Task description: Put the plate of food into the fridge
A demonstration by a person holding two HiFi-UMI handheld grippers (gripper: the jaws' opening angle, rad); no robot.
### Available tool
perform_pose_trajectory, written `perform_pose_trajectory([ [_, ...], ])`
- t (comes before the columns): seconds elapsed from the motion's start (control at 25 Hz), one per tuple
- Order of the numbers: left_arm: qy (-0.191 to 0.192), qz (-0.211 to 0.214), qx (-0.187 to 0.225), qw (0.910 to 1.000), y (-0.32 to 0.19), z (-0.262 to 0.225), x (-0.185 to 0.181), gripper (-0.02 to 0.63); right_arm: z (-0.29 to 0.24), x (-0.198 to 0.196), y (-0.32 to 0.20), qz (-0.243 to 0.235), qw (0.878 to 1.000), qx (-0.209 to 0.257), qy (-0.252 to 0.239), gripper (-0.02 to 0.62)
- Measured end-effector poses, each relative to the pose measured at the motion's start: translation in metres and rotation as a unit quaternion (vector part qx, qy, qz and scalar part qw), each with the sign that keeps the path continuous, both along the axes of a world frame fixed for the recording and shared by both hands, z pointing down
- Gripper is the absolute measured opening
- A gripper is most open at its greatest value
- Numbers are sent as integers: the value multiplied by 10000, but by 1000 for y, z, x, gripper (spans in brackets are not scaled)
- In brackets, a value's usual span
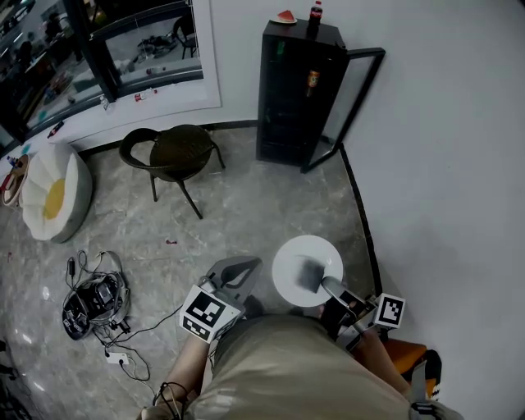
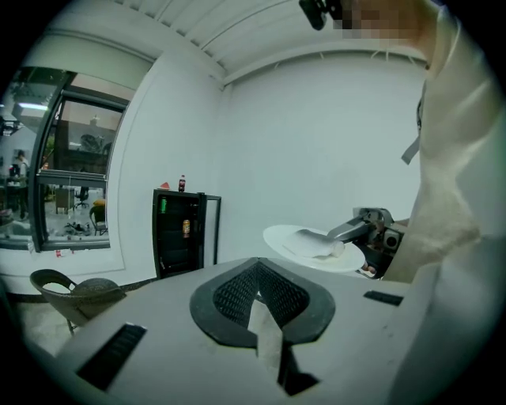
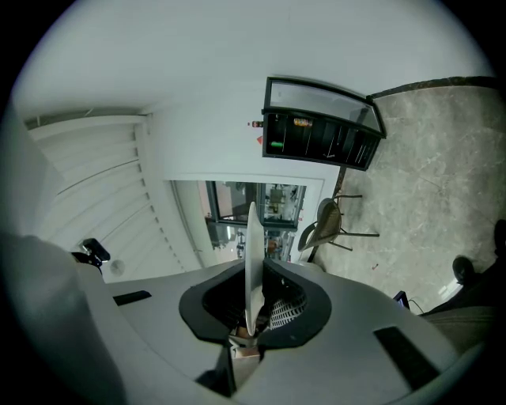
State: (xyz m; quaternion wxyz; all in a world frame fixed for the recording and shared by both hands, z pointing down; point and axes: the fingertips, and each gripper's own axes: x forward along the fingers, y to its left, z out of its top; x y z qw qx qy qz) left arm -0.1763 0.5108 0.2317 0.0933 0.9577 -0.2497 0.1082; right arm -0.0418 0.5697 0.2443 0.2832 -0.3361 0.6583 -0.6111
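A dark chair (image 1: 175,152), tangled cables (image 1: 97,299) and a white cushion (image 1: 54,194) on the floor.

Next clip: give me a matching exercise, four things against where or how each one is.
Things:
1 plate
2 fridge
3 bottle
4 chair

Places or states:
a door open
b on top of the fridge
c held by the right gripper
d on the floor near the window

Pairs: 1-c, 2-a, 3-b, 4-d

White plate (image 1: 287,259), black fridge (image 1: 295,98), grey marbled floor (image 1: 262,205)
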Motion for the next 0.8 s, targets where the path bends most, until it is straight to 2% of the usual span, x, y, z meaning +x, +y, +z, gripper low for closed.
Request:
perform_pose_trajectory([
  [0.2, 157, 53, -128, 9998, -8, 6, -11, 11, 4, -7, -6, 113, 9999, -101, -57, 40],
  [0.44, 73, 64, -218, 9997, -3, 19, -29, 11, 17, -19, -9, 102, 9996, -243, -54, 40],
  [0.8, -28, -380, -230, 9990, -23, 18, -40, 11, 24, -18, -36, -143, 9995, -256, -97, 40],
])
